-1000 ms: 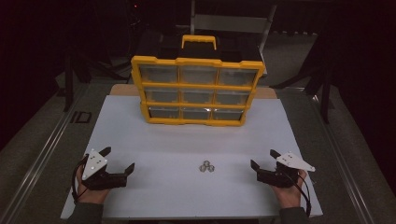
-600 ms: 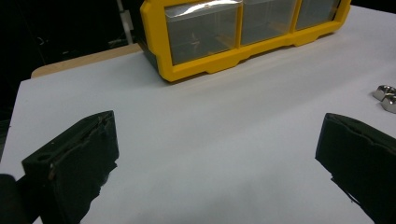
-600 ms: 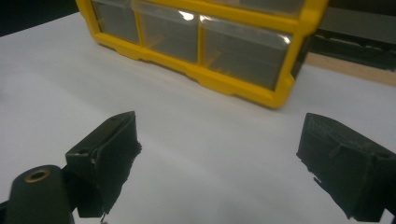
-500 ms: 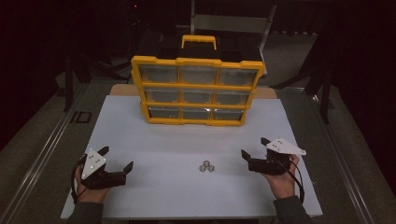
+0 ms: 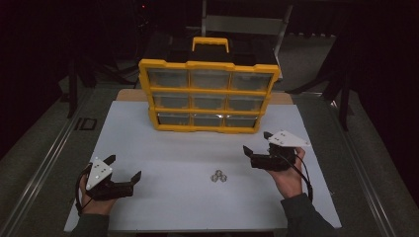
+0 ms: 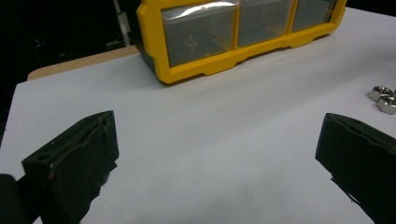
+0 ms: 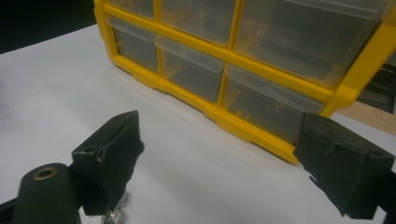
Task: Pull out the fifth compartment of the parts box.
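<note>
Hex nuts (image 5: 218, 176), a small cluster of three touching one another, lie on the white tabletop (image 5: 197, 148) in front of the yellow drawer organizer (image 5: 209, 95), between the two grippers and nearer the right one. Left gripper (image 5: 123, 168) rests low at the near left of the table, jaws spread wide, nothing between them; nuts show at the right edge of its view (image 6: 384, 98). Right gripper (image 5: 257, 143) sits just right of the nuts, jaws likewise released and empty, pointing toward the organizer's bottom row of clear drawers (image 7: 261, 105).
</note>
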`<state>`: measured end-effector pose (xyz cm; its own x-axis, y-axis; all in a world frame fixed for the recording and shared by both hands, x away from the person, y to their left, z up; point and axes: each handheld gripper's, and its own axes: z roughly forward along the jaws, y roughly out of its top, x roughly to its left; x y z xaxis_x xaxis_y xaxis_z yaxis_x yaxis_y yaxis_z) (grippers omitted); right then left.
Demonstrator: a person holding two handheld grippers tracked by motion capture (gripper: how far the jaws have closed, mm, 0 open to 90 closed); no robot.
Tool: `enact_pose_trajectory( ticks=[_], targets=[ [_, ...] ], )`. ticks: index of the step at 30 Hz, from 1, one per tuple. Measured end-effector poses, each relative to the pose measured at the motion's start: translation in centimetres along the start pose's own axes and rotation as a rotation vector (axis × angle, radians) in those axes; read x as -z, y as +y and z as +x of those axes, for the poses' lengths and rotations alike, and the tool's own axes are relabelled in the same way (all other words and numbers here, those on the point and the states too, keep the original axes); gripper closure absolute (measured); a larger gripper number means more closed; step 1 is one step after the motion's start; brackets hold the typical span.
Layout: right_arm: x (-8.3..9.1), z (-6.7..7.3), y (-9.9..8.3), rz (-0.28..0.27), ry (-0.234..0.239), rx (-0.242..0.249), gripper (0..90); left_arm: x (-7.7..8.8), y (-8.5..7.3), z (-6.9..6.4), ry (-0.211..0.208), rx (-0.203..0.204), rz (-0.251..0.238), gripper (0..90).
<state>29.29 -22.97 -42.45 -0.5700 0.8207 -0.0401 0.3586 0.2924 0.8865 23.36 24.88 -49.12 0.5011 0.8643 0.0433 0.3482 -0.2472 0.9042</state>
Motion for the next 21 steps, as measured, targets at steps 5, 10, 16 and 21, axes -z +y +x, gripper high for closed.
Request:
enact_pose_trajectory(
  ticks=[5, 10, 16, 21],
  targets=[
    [-0.8, 0.2, 1.0, 0.016, 0.012, 0.025, 15.0, 0.0, 0.0, 0.0, -0.004, -0.003, -0.001, 0.0],
    [-1.6, 0.2, 1.7, 0.032, 0.011, 0.032, 15.6, -0.1, 0.0, -0.1, -0.009, -0.004, -0.004, 0.0],
    [-2.2, 0.5, 3.1, 0.015, -0.003, 0.045, 16.7, -0.2, 0.0, -0.2, -0.013, -0.01, 0.001, 0.0],
    [-2.9, 0.9, 4.6, 0.003, 0.0, 0.072, 16.7, -0.2, 0.0, -0.2, -0.013, -0.008, 0.002, 0.0]
  ],
)
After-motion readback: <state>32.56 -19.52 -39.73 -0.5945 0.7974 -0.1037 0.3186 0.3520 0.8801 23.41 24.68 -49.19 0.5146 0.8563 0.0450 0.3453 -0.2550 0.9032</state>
